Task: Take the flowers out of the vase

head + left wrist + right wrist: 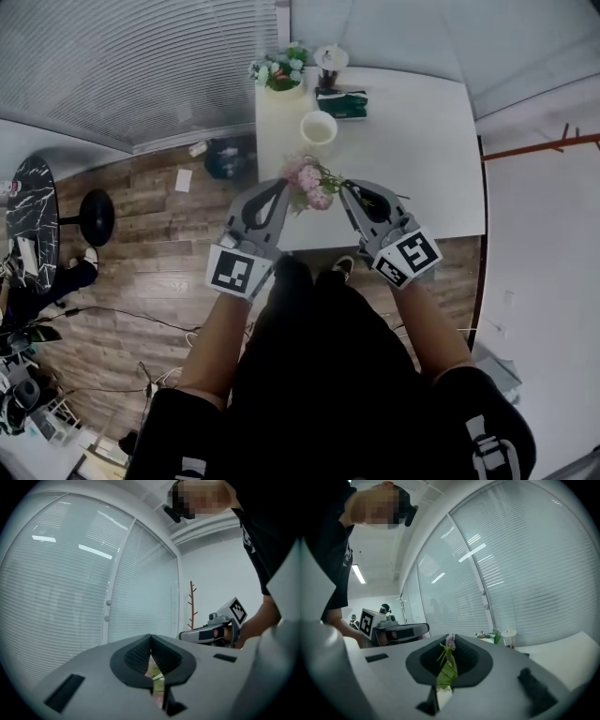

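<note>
A bunch of pink flowers with green leaves hangs above the near edge of the white table, held between both grippers. My left gripper is shut on the flowers from the left; pink and green bits show between its pads. My right gripper is shut on a green leafy stem from the right. The cream vase stands alone further back on the table, with nothing sticking out of it. Each gripper shows in the other's view: the right gripper and the left gripper.
At the table's far end are a second flower arrangement, a white cup and a dark green object. Left of the table lie wooden floor, a black stool and a dark bag. Window blinds fill the background.
</note>
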{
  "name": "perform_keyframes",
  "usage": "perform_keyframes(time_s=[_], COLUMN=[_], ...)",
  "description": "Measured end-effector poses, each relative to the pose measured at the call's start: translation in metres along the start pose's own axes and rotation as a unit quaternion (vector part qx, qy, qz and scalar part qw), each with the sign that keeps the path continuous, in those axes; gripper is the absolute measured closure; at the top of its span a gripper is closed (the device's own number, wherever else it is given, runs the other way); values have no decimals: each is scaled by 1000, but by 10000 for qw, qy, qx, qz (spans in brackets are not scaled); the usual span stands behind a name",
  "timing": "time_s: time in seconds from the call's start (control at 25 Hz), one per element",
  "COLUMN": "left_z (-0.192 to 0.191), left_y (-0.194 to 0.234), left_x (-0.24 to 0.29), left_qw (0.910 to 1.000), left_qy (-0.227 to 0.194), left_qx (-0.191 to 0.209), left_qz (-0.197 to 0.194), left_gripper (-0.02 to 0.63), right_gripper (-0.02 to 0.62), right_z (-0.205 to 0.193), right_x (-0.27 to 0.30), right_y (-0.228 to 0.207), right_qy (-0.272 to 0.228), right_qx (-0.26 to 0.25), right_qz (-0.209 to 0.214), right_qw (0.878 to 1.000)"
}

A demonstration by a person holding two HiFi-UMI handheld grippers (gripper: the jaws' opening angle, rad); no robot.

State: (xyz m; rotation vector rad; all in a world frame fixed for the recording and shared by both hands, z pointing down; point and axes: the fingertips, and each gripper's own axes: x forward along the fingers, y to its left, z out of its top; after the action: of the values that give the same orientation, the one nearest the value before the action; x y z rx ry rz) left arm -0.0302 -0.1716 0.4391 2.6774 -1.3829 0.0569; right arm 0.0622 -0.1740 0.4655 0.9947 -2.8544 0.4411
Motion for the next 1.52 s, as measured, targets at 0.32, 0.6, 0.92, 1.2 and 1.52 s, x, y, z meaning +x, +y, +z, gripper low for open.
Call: perform_keyframes(time_s=[0.32,0.6,0.92,1.2,1.52], left_z=[-50,-104,-161,-183,-187], left_y=[9,17,24,31,35], left_x=[4,11,16,19,18], left_qw=[9998,9980,9932,9900,9905], left_qy=[146,556,1097,1326,1283], left_qx=[-92,-275,-380,-476,-500], left_qz=[77,92,62,63,40], left_gripper=[594,594,594,594,594], right_gripper=[568,568,568,566,450], right_z=[-58,-121,-177,-199,-212], right_x=[26,46,67,83,89], right_y=[-4,-14,-20,-18,-9], right_qy=[510,1073,1592,1879,2241], right_qx=[-91,-236,-370,-524,-547], right_qz=[74,74,21,120,322], right_qw=[9986,9939,9865,9807,9725])
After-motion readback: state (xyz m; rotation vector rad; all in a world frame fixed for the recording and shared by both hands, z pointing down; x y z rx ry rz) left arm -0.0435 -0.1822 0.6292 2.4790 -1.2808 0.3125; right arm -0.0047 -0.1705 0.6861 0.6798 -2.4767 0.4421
